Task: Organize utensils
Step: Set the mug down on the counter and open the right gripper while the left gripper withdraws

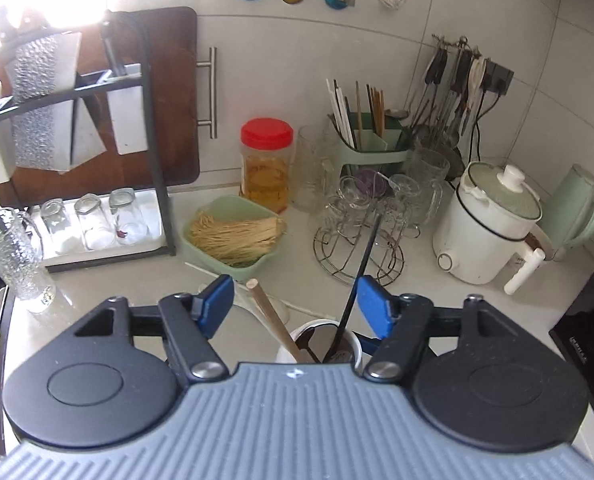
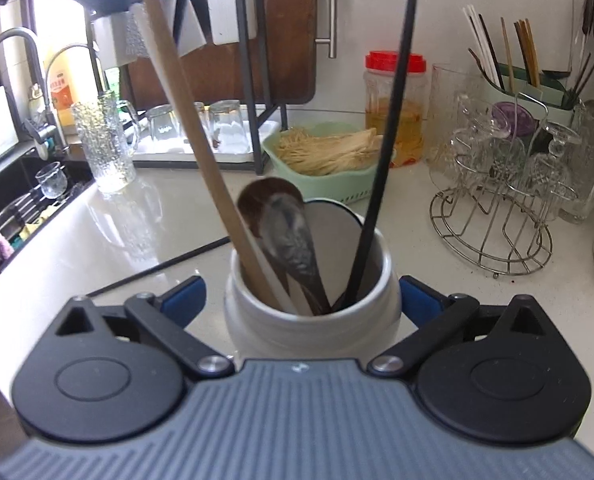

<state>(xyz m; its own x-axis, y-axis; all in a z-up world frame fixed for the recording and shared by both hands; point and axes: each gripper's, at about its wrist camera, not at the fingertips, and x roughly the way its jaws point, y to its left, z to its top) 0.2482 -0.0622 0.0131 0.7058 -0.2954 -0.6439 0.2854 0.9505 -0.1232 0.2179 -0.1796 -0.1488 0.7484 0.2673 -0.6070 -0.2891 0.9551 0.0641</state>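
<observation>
A white ceramic crock (image 2: 309,328) stands on the pale counter right in front of both grippers. It holds a wooden handle (image 2: 193,140), a dark spoon (image 2: 281,216) and a thin black handle (image 2: 393,100). My right gripper (image 2: 301,300) is open, one blue pad on each side of the crock, neither pressing on it. My left gripper (image 1: 295,300) hangs open above the crock (image 1: 297,338); the wooden handle (image 1: 269,316) rises between its pads and the black handle (image 1: 363,264) runs just beside the right pad. A black chopstick (image 2: 169,260) lies on the counter.
Behind are a green basket of noodles (image 1: 233,236), a red-lidded jar (image 1: 265,164), a wire rack of glasses (image 1: 361,232), a green holder of chopsticks (image 1: 373,140) and a white cooker (image 1: 489,224). A dish rack (image 1: 97,216) and sink (image 2: 29,200) are at left.
</observation>
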